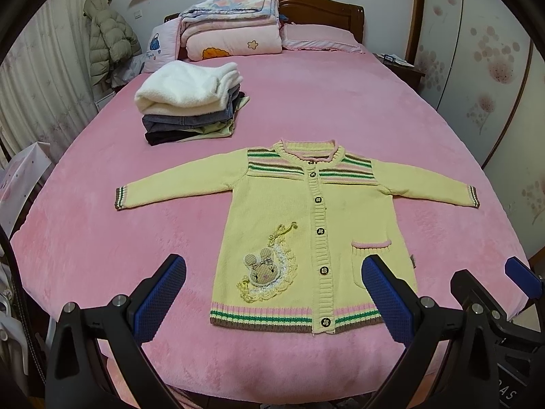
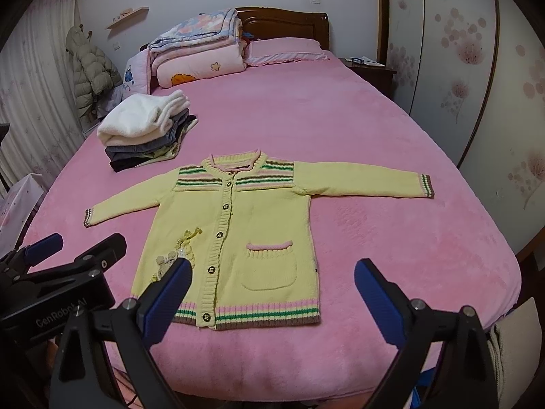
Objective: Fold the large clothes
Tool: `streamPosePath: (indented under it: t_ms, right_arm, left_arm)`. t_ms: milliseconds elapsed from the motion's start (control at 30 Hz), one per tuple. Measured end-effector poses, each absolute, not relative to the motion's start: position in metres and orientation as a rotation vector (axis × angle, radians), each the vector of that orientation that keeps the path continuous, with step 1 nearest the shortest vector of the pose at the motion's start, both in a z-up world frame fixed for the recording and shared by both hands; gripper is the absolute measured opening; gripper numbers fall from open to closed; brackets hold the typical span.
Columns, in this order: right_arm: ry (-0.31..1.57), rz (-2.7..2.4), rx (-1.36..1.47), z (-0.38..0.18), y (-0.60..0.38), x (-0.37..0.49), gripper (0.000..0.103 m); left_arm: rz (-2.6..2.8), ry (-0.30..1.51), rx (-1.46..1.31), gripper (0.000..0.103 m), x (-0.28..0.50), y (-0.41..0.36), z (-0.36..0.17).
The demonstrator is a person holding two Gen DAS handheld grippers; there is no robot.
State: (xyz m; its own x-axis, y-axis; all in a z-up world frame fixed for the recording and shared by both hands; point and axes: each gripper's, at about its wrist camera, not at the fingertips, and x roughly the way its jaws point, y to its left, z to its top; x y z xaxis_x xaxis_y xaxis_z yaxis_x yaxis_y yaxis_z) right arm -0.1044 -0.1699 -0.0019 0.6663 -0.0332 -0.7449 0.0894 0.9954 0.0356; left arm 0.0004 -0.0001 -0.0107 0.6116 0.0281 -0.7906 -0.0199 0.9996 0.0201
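Yellow knit button-up cardigan [image 1: 299, 235] lies flat, sleeves spread, centre of frame on the pink plush bed cover [image 1: 306, 102], w/ a stack of folded clothes topped by a white fleece [image 1: 190, 99] upper left. Left gripper [image 1: 272, 296] and right gripper [image 2: 272, 301] hang at the bottom edge near the hem, both spread wide, pinching nothing.

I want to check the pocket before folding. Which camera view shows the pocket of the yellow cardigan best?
The right wrist view shows the pocket whole and unblocked, between the right gripper's open fingers. In the left wrist view one blue finger of the left gripper covers the lower part of the pocket, leaving its pink rim visible.
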Motion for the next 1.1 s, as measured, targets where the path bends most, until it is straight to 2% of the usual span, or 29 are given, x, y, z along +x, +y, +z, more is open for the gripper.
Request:
streamPosePath:
  t_ms: [367, 1100]
  right_arm:
    - [0.843, -0.063, 0.064, -0.0003, -0.1659, -0.1052, 0.093]
    - [0.849, -0.060, 0.070, 0.0001, -0.1634, -0.1052, 0.092]
  left_arm:
    - [0.031, 0.911, 0.015, 0.102, -0.0009, 0.0011, -0.0113]
    - [0.034, 0.907, 0.016, 0.102, -0.0028, 0.0050, -0.0084]
